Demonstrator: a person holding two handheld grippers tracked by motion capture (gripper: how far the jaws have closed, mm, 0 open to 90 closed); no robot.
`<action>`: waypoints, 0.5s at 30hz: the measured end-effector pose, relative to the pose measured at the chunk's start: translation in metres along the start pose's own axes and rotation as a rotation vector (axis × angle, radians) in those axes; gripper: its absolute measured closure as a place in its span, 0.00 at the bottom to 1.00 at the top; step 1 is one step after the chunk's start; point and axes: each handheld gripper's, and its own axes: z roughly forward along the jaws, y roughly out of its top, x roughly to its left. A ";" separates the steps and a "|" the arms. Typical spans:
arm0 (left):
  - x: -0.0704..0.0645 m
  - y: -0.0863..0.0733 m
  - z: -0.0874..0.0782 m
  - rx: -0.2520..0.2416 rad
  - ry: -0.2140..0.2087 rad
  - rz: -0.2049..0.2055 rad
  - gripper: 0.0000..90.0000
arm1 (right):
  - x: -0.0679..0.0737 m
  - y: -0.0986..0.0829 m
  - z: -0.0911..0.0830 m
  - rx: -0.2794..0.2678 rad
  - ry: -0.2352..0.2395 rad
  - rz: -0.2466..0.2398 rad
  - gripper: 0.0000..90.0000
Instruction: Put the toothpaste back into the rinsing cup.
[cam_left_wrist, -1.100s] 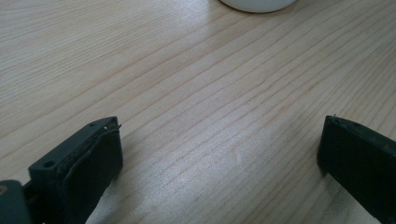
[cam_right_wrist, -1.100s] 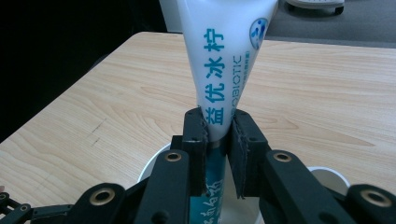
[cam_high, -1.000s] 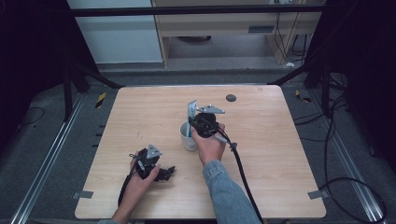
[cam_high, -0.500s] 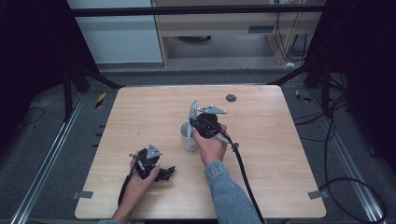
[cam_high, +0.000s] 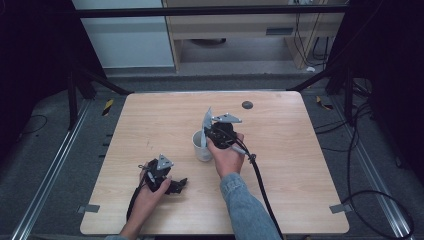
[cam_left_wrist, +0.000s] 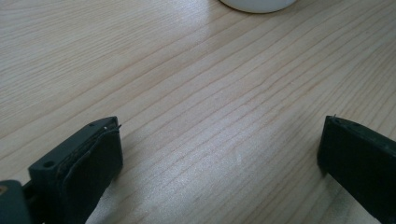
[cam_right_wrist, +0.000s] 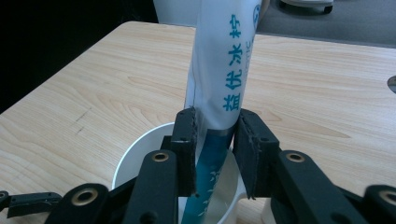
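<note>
Bare wood runs all round the work: the table (cam_high: 300, 170) lies open to the right edge and along the far side, with only a small dark disc (cam_high: 247, 105) near the far edge. Near the middle stands a white cup (cam_high: 201, 147). Over it the right gripper (cam_right_wrist: 214, 140) has its jaws pinched narrow on a white packet (cam_right_wrist: 224, 60) printed with teal characters, held upright with its lower end down inside the cup's rim. The right hand (cam_high: 227, 155) sits just beside the cup. Well apart, near the front-left edge, the left gripper (cam_high: 172, 184) rests low on the table, jaws spread wide with nothing between them; wood lies between it and the cup.
</note>
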 end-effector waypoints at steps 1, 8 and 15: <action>0.000 0.000 0.000 0.000 0.000 0.000 0.00 | 0.000 0.000 0.000 0.001 -0.001 -0.002 0.76; 0.000 0.000 0.000 0.000 0.000 0.001 0.00 | -0.001 -0.001 0.000 0.012 -0.005 0.001 0.72; 0.000 0.000 0.000 0.000 0.000 0.001 0.00 | -0.001 -0.002 -0.001 0.020 0.003 -0.003 0.69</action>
